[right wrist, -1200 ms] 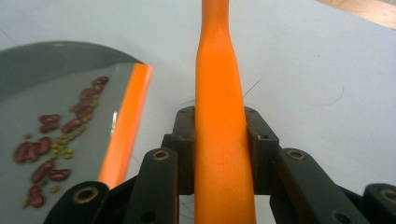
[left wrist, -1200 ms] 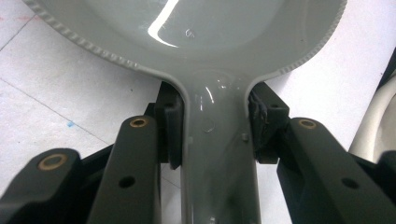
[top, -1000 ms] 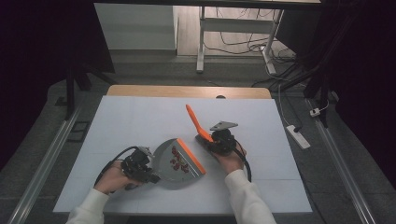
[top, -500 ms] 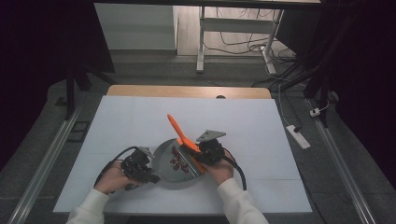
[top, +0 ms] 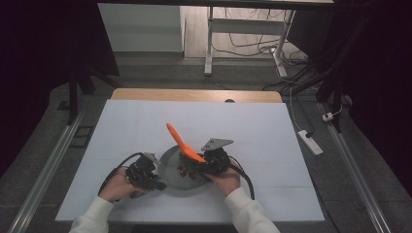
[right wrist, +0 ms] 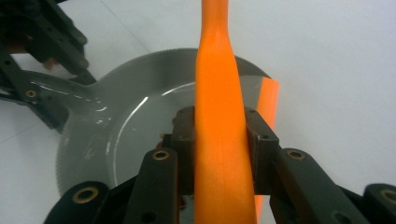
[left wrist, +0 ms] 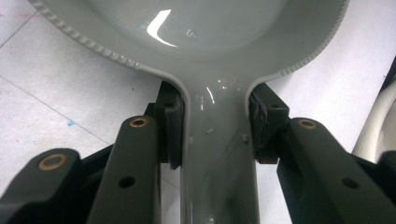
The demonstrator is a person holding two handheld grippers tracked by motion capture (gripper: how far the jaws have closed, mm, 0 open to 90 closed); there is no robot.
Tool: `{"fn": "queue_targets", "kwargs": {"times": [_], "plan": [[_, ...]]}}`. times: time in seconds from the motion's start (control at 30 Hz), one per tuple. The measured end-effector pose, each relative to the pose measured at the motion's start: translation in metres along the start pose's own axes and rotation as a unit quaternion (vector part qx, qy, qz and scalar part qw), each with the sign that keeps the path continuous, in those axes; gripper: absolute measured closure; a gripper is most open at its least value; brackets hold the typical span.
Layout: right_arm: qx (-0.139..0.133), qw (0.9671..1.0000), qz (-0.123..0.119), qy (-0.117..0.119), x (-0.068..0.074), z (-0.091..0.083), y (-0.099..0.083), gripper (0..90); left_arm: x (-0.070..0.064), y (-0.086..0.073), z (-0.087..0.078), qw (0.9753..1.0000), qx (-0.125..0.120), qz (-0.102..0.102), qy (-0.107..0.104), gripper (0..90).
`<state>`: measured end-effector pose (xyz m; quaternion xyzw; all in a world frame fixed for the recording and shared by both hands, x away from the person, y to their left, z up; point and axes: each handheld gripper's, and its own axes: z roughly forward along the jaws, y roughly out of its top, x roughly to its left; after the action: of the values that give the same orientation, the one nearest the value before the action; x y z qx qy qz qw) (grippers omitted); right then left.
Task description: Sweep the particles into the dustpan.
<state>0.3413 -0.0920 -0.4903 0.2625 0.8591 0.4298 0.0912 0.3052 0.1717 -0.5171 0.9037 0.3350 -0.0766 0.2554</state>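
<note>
Right tool is closed on an orange spatula: in the right gripper view its two jaws press the flat orange handle from both sides, with no gap visible. From the high view, the spatula rises from this tool and points up and to the left, with its far end above the far rim of a grey pan. The blade end (the wider orange part) is low over the pan, beside the jaws. Some small dark red pieces lie inside the pan, just under the right tool; what they are, I cannot tell.

The left tool is closed on the handle of the pan. In the left gripper view the grey handle passes between the two jaws, and both pads touch its sides near the place where the handle joins the round bowl of the pan. The rim there has a fine ribbed edge.

The pan rests on the white desk, near the front edge, between the two hands. The left hand and the right hand each hold their tool from below in the high view, and the two tools are near each other, with the pan between them.
</note>
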Motion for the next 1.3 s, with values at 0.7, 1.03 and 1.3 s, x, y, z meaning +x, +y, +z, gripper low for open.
{"fn": "queue_targets", "kwargs": {"times": [0.7, 1.03, 1.3], "plan": [[-0.039, 0.9984, 0.012, -0.039, -0.016, -0.026, -0.006, 70.0, -0.001, -0.002, -0.002, 0.9999, -0.013, 0.008, 0.003, 61.9], [-0.046, 0.9977, 0.022, -0.045, -0.022, -0.041, -0.015, 69.9, -0.004, -0.006, -0.006, 0.9992, -0.035, 0.013, 0.012, 61.9], [-0.05, 0.9974, 0.014, -0.051, -0.024, -0.052, -0.02, 70.0, -0.008, -0.011, -0.01, 0.9978, -0.06, 0.005, 0.028, 61.8]]}}
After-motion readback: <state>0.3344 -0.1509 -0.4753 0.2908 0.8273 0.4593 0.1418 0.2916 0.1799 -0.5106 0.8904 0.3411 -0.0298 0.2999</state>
